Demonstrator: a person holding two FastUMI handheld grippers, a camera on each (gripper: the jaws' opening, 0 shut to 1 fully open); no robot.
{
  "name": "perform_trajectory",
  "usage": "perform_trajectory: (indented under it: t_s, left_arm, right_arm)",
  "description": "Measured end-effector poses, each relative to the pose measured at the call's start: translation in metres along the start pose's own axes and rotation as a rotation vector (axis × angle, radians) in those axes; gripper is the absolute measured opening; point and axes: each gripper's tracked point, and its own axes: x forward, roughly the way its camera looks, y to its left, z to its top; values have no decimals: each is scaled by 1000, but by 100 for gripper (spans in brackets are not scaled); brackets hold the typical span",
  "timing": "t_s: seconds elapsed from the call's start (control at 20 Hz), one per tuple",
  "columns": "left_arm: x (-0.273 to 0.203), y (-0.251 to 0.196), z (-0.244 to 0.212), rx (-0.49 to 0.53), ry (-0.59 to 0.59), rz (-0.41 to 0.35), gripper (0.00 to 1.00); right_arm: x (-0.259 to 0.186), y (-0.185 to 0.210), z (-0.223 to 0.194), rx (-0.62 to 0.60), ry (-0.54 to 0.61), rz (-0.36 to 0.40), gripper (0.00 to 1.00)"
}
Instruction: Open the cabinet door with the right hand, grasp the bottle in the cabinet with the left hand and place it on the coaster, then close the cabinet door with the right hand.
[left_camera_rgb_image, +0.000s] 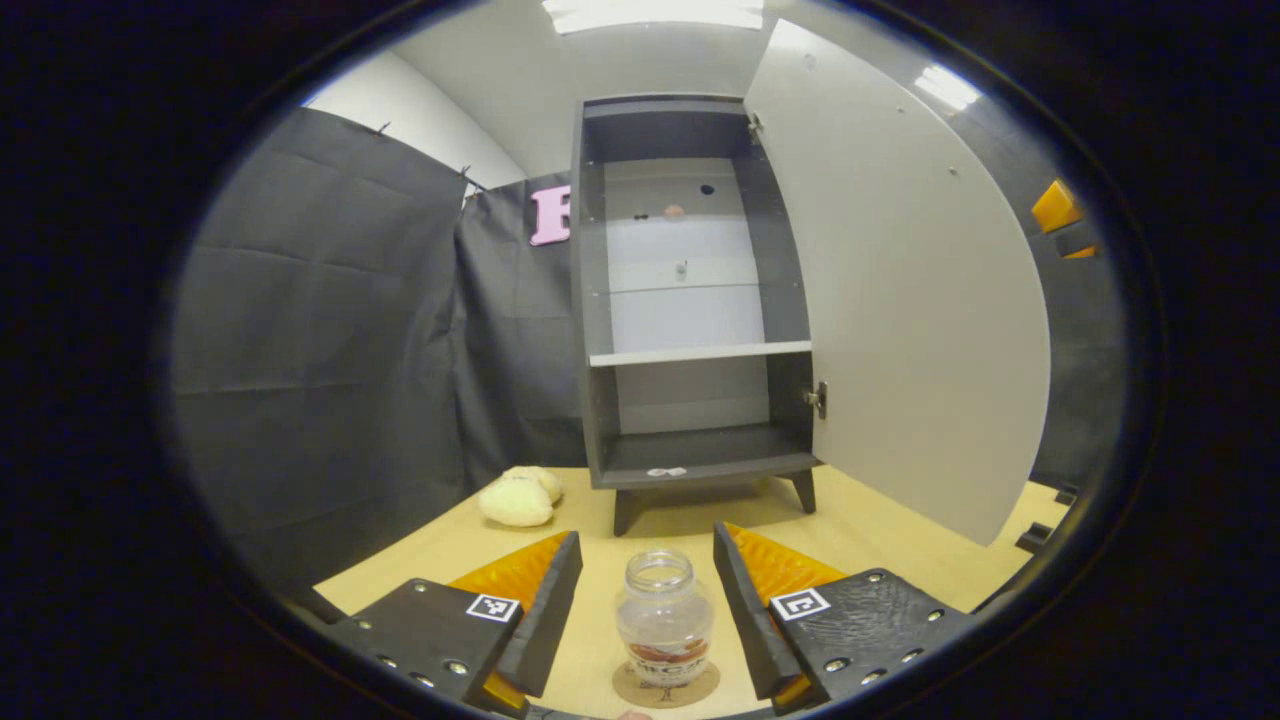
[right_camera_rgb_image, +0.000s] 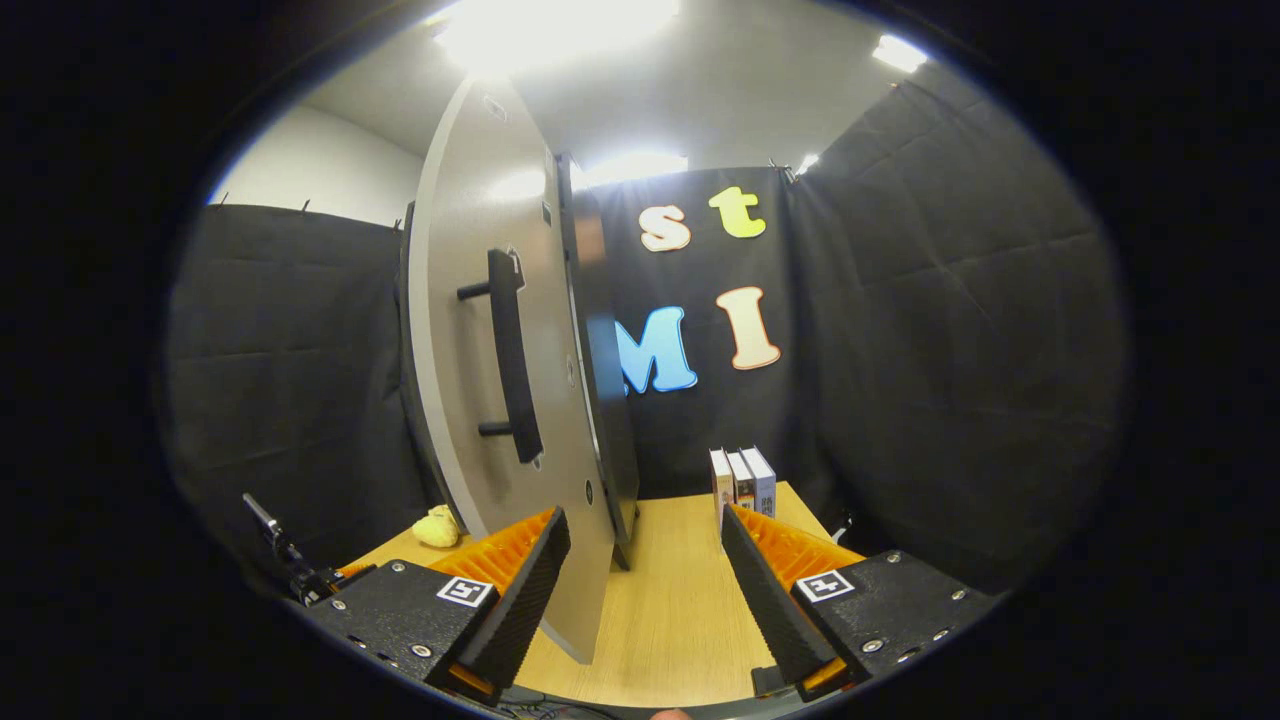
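Observation:
A clear bottle (left_camera_rgb_image: 664, 618) with no cap stands upright on a round cork coaster (left_camera_rgb_image: 666, 688) on the wooden table. My left gripper (left_camera_rgb_image: 648, 590) is open, its fingers on either side of the bottle with gaps to both. Behind stands the dark cabinet (left_camera_rgb_image: 696, 300), its shelves bare, its pale door (left_camera_rgb_image: 900, 290) swung wide to the right. In the right gripper view the door (right_camera_rgb_image: 500, 400) is seen from outside with its black bar handle (right_camera_rgb_image: 513, 355). My right gripper (right_camera_rgb_image: 645, 560) is open near the door's lower edge, which stands just beside its left finger.
A cream soft toy (left_camera_rgb_image: 520, 496) lies left of the cabinet's feet. Three small boxes (right_camera_rgb_image: 743, 482) stand upright at the table's far end in the right gripper view, and a yellow toy (right_camera_rgb_image: 437, 526) lies past the door. Black cloth walls close in the table.

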Motion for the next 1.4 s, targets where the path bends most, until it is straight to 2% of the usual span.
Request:
perform_trajectory:
  t_s: [0.1,0.15,0.25,0.3,0.45,0.5,0.55,0.6,0.8,1.0,1.05,1.1,1.2,1.25,1.3,1.4]
  left_arm:
    - [-9,7,21,-12,-12,11,72]
    - [-14,10,31,-24,-10,13,75]
    - [-19,19,48,-51,-1,15,76]
    - [-19,29,56,-62,1,25,80]
    - [-23,55,85,-84,-11,45,80]
    - [-23,69,94,-84,-23,57,80]
    - [-23,83,102,-81,-33,75,76]
    - [-22,98,107,-75,-35,89,80]
    - [-17,142,117,-88,-33,114,80]
    - [-3,175,118,-106,-47,118,80]
    - [0,181,118,-106,-48,115,76]
    - [3,186,118,-109,-51,112,80]
    - [9,190,116,-110,-54,95,76]
    - [10,193,116,-108,-58,87,80]
    - [13,195,116,-107,-61,77,76]
    - [16,200,113,-102,-61,63,80]
  right_arm:
    - [7,-1,23,0,-46,-10,94]
    - [10,-1,33,-2,-71,-22,91]
    - [15,-2,53,-21,-109,-56,94]
    - [18,-3,60,-39,-119,-82,90]
    - [29,-4,73,-96,-129,-167,94]
    - [32,0,77,-103,-137,-175,90]
    - [37,7,81,-102,-145,-180,94]
    - [40,13,84,-101,-152,-184,94]
    - [39,15,91,-158,-167,-270,92]
    - [38,30,88,-149,-150,-295,91]
    - [36,36,87,-150,-151,-300,91]
    - [35,42,87,-152,-152,-303,91]
    - [36,56,85,-153,-151,-299,91]
    - [35,63,83,-152,-150,-295,91]
    - [35,72,82,-150,-152,-291,90]
    - [36,88,80,-147,-153,-282,90]
